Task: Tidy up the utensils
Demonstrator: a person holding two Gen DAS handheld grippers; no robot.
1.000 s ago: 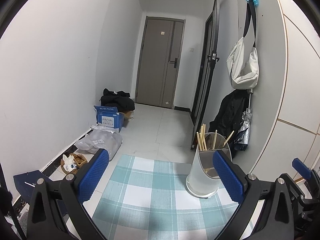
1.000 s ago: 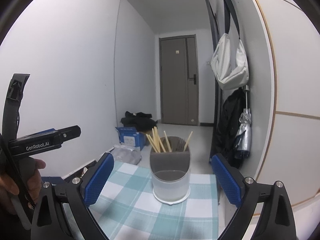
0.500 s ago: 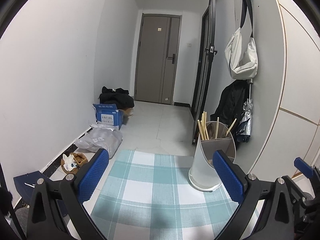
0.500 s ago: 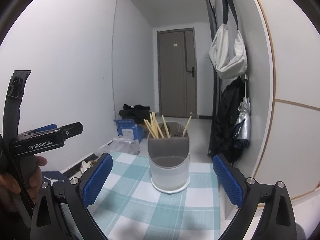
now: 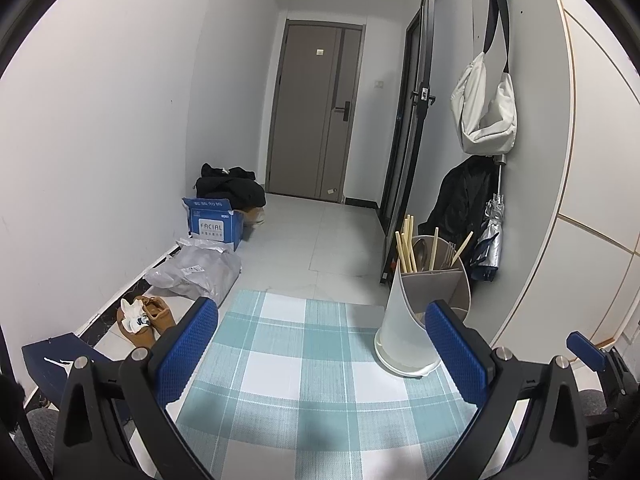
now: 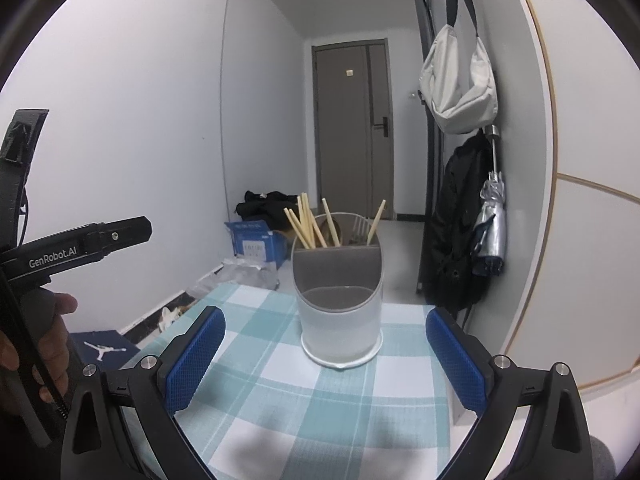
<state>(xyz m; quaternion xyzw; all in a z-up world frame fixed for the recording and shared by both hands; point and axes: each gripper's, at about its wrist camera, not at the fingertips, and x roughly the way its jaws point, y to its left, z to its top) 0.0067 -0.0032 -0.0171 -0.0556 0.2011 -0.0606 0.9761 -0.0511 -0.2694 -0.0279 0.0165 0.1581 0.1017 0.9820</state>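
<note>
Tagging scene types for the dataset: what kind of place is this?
Most likely a home entryway or hallway: a closed door at the end, a bag and umbrella hung on the wall, shoes on the floor. The utensil holder stands on a checked cloth.

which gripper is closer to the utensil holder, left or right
Hard to call, perhaps the right gripper: the utensil holder stands centred just ahead of it. For the left gripper, it stands off by the right finger.
</note>
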